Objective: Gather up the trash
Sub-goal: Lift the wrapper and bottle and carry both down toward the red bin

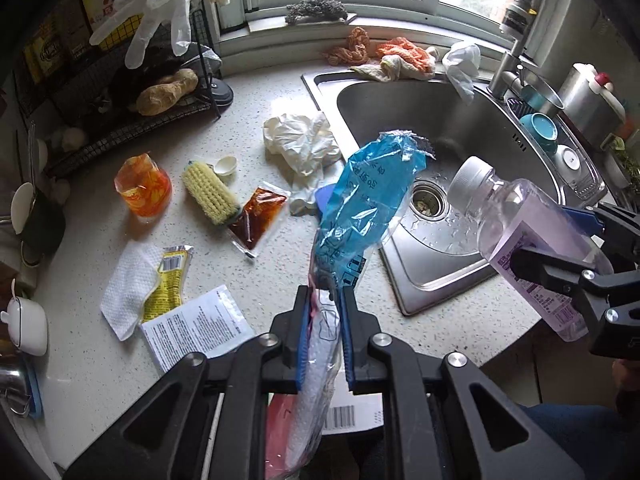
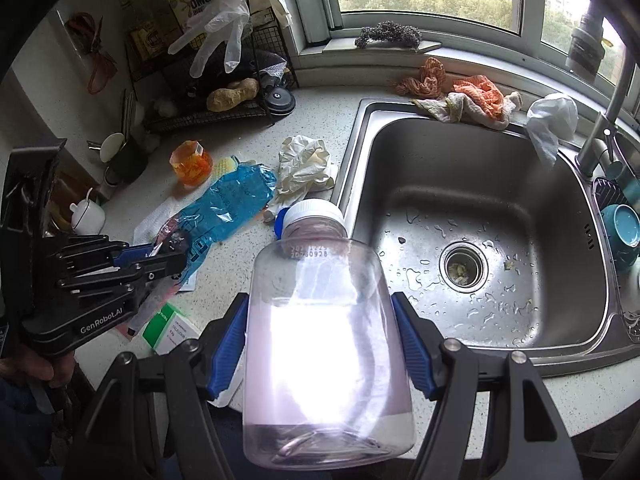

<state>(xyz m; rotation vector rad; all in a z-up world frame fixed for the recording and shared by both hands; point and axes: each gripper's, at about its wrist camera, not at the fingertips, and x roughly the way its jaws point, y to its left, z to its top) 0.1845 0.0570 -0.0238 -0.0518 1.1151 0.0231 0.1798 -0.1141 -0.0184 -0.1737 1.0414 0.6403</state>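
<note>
My left gripper (image 1: 325,300) is shut on a blue and clear plastic wrapper (image 1: 360,200) and holds it up above the counter's front edge; the wrapper also shows in the right wrist view (image 2: 224,208), with the left gripper (image 2: 168,256). My right gripper (image 2: 324,320) is shut on a clear plastic bottle (image 2: 320,320) with a white cap and a purple label, held above the counter beside the sink; the bottle also shows in the left wrist view (image 1: 528,236). On the counter lie a sauce sachet (image 1: 256,216), a yellow packet (image 1: 168,284), a paper towel (image 1: 128,292), a printed pouch (image 1: 196,328) and crumpled gloves (image 1: 300,140).
A steel sink (image 2: 472,184) with a wet bottom fills the right side. An orange cup (image 1: 142,188) and a scrub brush (image 1: 212,192) stand left of the trash. A wire rack (image 1: 120,112) with hanging gloves is at the back left. Cloths (image 2: 476,100) lie behind the sink.
</note>
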